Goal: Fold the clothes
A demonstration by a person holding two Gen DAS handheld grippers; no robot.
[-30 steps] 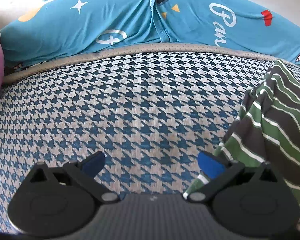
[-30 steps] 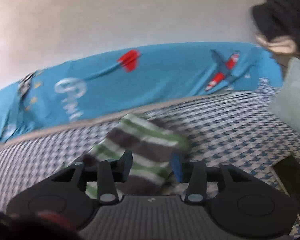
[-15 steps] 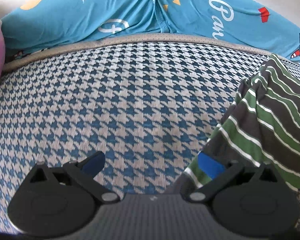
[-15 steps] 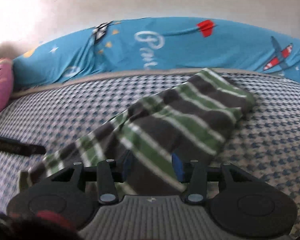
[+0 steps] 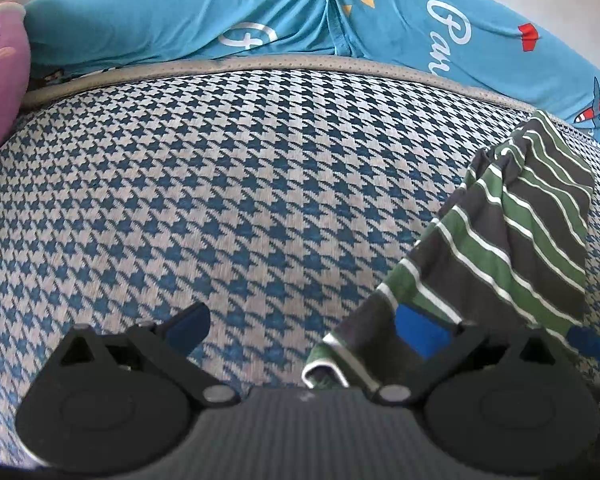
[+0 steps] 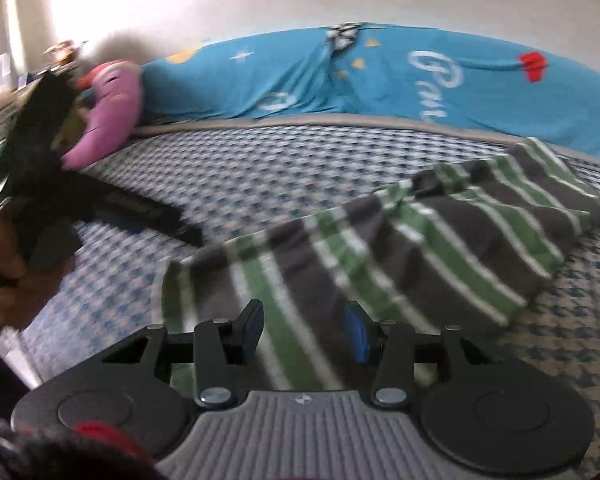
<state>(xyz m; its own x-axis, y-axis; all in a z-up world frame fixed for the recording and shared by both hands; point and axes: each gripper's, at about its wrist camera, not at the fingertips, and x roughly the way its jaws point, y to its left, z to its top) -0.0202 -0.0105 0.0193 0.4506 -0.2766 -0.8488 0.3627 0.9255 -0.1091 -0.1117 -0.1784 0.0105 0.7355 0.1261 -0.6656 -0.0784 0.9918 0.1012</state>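
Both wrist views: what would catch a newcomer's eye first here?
The green-and-grey striped garment sprawls across the blue houndstooth mattress, right before the right gripper, whose jaws stand open. Behind it lies bright turquoise printed bedding, with a pink plush toy at its left end.

The garment [image 6: 400, 248] lies on the bed [image 6: 284, 168] toward its right side; the pillow [image 6: 340, 76] lines the far edge, the plush toy [image 6: 108, 116] the far-left corner.

Houndstooth bed [image 5: 220, 200] w/ striped garment [image 5: 520, 240], blue sheet [image 5: 260, 12], pink pillow [image 5: 0, 80].
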